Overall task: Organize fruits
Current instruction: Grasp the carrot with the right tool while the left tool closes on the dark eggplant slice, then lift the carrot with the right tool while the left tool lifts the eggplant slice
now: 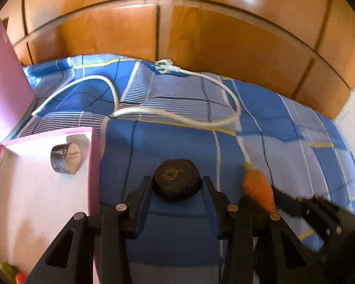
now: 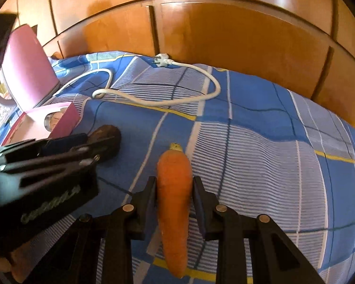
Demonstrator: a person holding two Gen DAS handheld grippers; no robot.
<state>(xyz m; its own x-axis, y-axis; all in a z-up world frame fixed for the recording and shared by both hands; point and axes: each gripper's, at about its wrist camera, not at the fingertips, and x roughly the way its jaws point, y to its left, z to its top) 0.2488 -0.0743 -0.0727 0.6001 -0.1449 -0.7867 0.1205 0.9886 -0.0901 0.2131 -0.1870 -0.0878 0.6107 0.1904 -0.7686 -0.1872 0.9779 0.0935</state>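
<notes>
Grippers angle downward: left hand-held gripper (image 1: pixel 176 184) pinches dark round fruit (image 1: pixel 176 182), right hand-held gripper (image 2: pixel 174 185) carrot (image 2: pixel 174 203).

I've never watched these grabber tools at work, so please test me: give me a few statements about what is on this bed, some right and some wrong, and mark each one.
1. The right gripper is closed on a carrot. True.
2. The left gripper is closed on a banana. False: a dark round fruit sits between its fingers.
3. A white power cable lies on the blue checked bedsheet. True.
4. The pink box is empty. False: it holds a dark cut piece.
</notes>
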